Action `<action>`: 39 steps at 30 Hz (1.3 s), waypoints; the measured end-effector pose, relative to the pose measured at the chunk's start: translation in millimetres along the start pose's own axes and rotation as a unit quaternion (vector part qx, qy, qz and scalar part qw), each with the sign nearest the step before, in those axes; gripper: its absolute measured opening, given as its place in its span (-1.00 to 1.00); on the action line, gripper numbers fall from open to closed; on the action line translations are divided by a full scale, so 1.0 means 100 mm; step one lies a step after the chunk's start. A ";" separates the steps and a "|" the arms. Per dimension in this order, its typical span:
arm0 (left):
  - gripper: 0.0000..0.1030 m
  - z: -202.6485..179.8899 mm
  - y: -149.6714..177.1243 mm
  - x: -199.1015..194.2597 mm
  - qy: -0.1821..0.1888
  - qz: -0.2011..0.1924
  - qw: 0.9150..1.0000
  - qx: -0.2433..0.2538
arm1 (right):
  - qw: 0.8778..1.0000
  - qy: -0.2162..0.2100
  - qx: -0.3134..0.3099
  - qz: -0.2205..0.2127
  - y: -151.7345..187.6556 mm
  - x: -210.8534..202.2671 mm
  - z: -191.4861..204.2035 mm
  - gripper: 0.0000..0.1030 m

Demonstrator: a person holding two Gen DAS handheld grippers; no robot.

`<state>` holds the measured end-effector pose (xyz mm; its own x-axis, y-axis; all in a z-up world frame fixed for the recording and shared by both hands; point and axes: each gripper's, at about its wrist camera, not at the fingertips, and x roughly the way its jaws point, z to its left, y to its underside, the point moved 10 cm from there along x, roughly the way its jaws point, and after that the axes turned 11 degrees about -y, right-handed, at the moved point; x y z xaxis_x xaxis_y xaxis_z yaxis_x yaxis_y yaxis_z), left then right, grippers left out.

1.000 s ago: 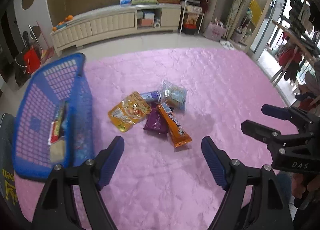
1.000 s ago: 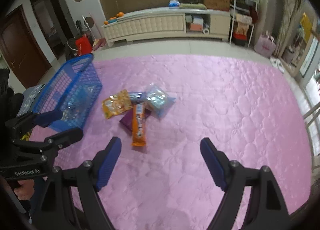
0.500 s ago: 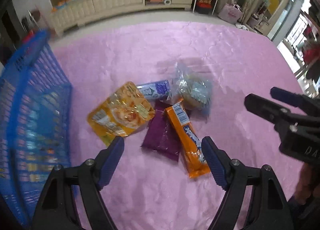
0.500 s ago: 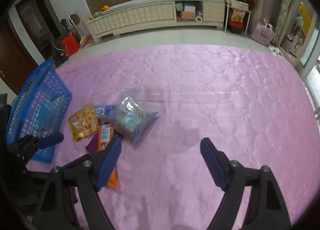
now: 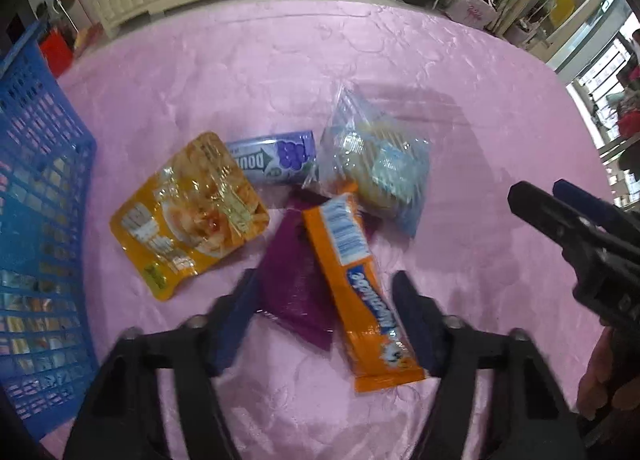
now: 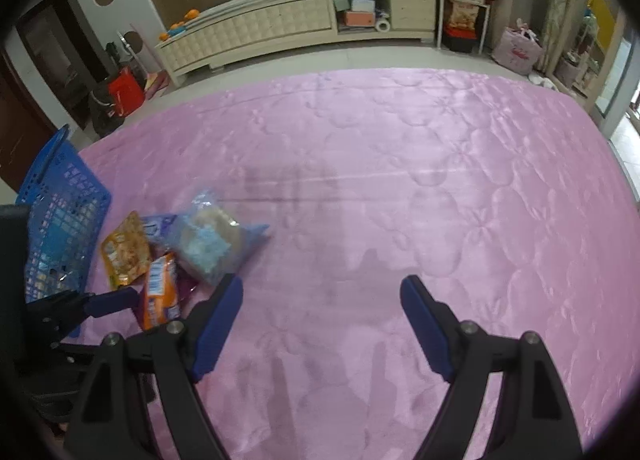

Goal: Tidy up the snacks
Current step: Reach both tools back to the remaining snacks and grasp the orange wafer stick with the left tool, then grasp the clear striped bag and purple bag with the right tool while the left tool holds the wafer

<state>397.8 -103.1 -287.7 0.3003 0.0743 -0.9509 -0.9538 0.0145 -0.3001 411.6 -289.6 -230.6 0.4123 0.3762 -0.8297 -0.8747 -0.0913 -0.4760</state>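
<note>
— Blue basket (image 5: 36, 220) at the far left, on the pink quilt (image 5: 460, 100); snacks heaped just to its right. Positions?

— Yellow pouch (image 5: 188, 216) leftmost, purple packet (image 5: 296, 276) under the orange bar (image 5: 360, 288). Bar's long axis runs near to far, near end slanting right, far end against the clear bag (image 5: 380, 164).

— Grippers?

— Left gripper (image 5: 324, 324) spread wide, straddling bar and packet, gripping nothing. Right gripper (image 6: 322, 324) wide apart, empty, over bare quilt to the right.

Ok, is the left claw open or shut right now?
Open. The left claw has its fingers spread either side of the orange snack bar and purple packet, gripping nothing yet.
</note>
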 end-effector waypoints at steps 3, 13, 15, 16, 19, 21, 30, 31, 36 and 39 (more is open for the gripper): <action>-0.60 -0.05 0.01 -0.06 0.032 0.000 0.999 -0.008 | 1.000 -0.003 0.013 0.004 -0.01 0.03 -0.06 0.64; -0.68 0.03 0.15 -0.37 0.031 -0.045 0.999 0.001 | 0.999 -0.024 -0.025 -0.011 -0.23 0.02 0.22 0.64; -0.68 0.14 0.11 -0.43 0.015 -0.061 0.998 0.001 | 0.999 -0.035 -0.035 -0.004 -0.27 0.09 0.30 0.64; -0.68 0.18 0.08 -0.42 0.011 -0.063 0.998 0.000 | 0.998 -0.042 -0.036 0.001 -0.26 0.13 0.33 0.64; -0.68 0.34 0.01 -0.45 0.019 -0.071 0.997 -0.010 | 0.997 -0.063 -0.038 0.016 -0.25 0.26 0.41 0.64; -0.68 0.42 -0.03 -0.43 0.020 -0.074 0.997 -0.020 | 0.997 -0.060 -0.048 0.022 -0.26 0.33 0.46 0.64; -0.68 0.48 -0.12 -0.29 0.001 -0.077 0.997 -0.017 | 0.990 -0.067 -0.122 0.014 -0.29 0.47 0.73 0.82; -0.68 0.47 -0.13 -0.28 0.000 -0.077 0.997 -0.017 | 0.989 -0.071 -0.130 0.017 -0.29 0.50 0.76 0.82; -0.68 0.47 -0.16 -0.27 -0.004 -0.079 0.997 -0.014 | 0.985 -0.079 -0.146 0.036 -0.27 0.69 0.86 0.82; -0.68 0.48 -0.17 -0.24 -0.002 -0.076 0.997 -0.017 | 0.984 -0.077 -0.157 0.045 -0.23 0.80 0.87 0.82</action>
<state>406.7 -56.8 -255.5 0.4410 0.0783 -0.8941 -0.8965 -0.0084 -0.4430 442.5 -176.8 -260.7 0.2712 0.4870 -0.8302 -0.7748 -0.4014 -0.4885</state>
